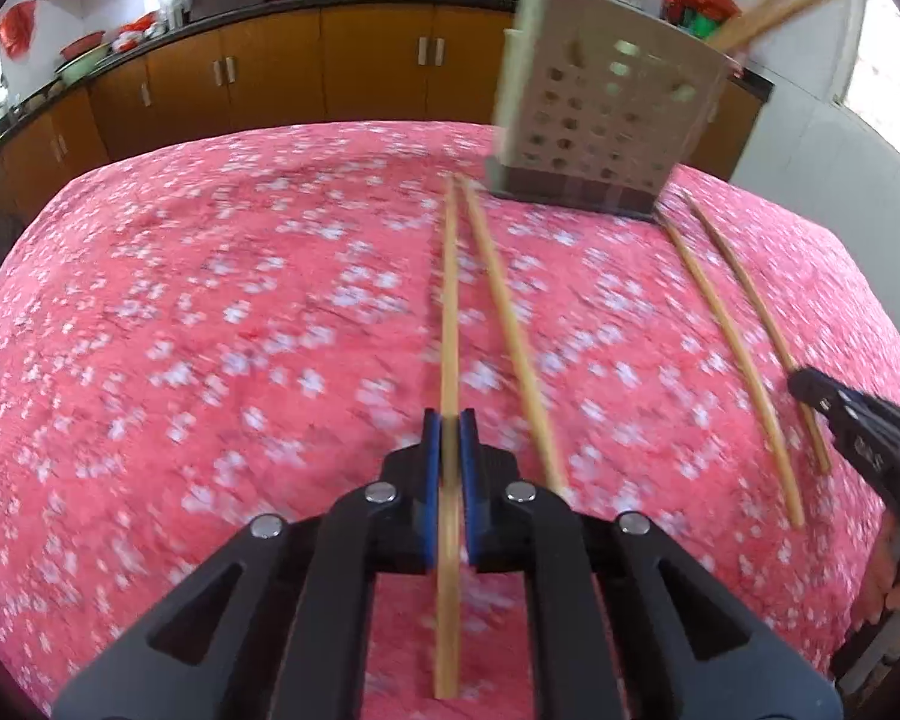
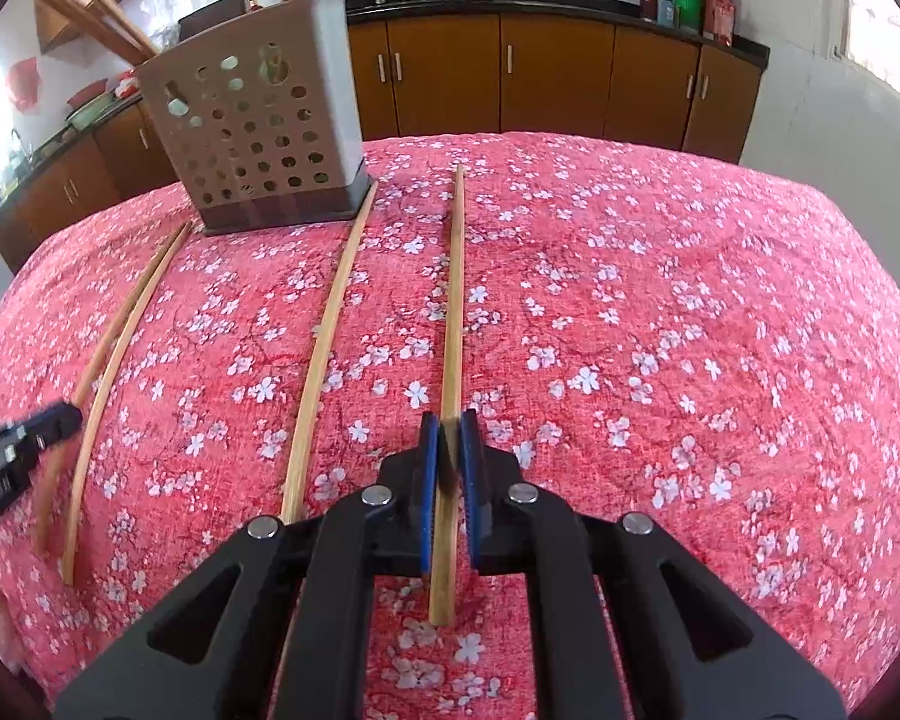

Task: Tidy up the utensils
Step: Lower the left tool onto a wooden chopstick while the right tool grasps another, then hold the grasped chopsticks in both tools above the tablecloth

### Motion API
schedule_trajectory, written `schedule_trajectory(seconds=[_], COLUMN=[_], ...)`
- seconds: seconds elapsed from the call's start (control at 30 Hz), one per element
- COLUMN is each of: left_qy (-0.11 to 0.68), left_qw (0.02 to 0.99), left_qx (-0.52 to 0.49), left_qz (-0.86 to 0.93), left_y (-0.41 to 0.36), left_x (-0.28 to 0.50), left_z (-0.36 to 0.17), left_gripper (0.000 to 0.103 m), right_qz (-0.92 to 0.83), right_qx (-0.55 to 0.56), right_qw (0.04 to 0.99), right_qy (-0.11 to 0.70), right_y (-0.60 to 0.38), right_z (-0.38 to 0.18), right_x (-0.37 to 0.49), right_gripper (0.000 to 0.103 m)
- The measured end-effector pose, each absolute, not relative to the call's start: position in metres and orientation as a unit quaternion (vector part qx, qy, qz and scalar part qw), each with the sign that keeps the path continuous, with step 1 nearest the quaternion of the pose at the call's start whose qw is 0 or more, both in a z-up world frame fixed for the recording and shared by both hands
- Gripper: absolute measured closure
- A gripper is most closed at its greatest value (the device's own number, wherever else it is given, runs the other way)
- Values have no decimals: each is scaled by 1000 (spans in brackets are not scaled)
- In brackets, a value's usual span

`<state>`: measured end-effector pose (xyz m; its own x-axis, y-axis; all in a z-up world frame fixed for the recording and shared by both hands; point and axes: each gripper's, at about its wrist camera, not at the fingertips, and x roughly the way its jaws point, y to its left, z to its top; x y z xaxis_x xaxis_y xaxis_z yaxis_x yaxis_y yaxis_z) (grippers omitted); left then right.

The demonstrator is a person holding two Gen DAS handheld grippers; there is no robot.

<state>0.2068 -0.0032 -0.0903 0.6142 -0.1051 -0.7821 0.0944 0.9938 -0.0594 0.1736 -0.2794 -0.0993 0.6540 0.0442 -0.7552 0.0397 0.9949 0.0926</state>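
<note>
Several bamboo chopsticks lie lengthwise on the pink flowered cloth. My left gripper (image 1: 449, 420) is shut on one chopstick (image 1: 449, 312); a second chopstick (image 1: 504, 324) lies just right of it, and two more (image 1: 732, 348) lie further right. My right gripper (image 2: 449, 420) is shut on another chopstick (image 2: 453, 300); it also shows at the right edge of the left wrist view (image 1: 810, 387). A beige perforated utensil holder (image 1: 606, 114) stands at the far side, also in the right wrist view (image 2: 264, 126), with chopsticks sticking out of its top.
The table cloth (image 2: 690, 330) covers the whole table. Brown kitchen cabinets (image 2: 558, 72) with a dark counter, woks and jars run behind it. The left gripper shows at the left edge of the right wrist view (image 2: 60, 420).
</note>
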Motion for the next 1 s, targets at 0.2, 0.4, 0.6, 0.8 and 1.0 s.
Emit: schedule_trajectory(seconds=[0.2, 0.4, 0.6, 0.8, 1.0], left_qy=[431, 422, 421, 420, 420], left_qw=[902, 906, 906, 906, 906], left_qx=[-27, -37, -50, -49, -49], left_qz=[-10, -13, -19, -18, -18], left_y=[46, 58, 68, 70, 68], left_x=[231, 235, 229, 225, 224], left_z=[-91, -93, -92, -94, -94], left_gripper=[93, 92, 92, 92, 92], right_qz=[-20, -23, -23, -22, -21], right_qx=[57, 48, 49, 52, 54], right_qw=[909, 910, 910, 909, 909], right_qy=[411, 412, 412, 412, 412], right_y=[-293, -291, -290, -291, -292], right_z=[-100, -101, -101, -102, -101], right_x=[181, 183, 183, 183, 183], right_gripper=[95, 94, 94, 94, 94])
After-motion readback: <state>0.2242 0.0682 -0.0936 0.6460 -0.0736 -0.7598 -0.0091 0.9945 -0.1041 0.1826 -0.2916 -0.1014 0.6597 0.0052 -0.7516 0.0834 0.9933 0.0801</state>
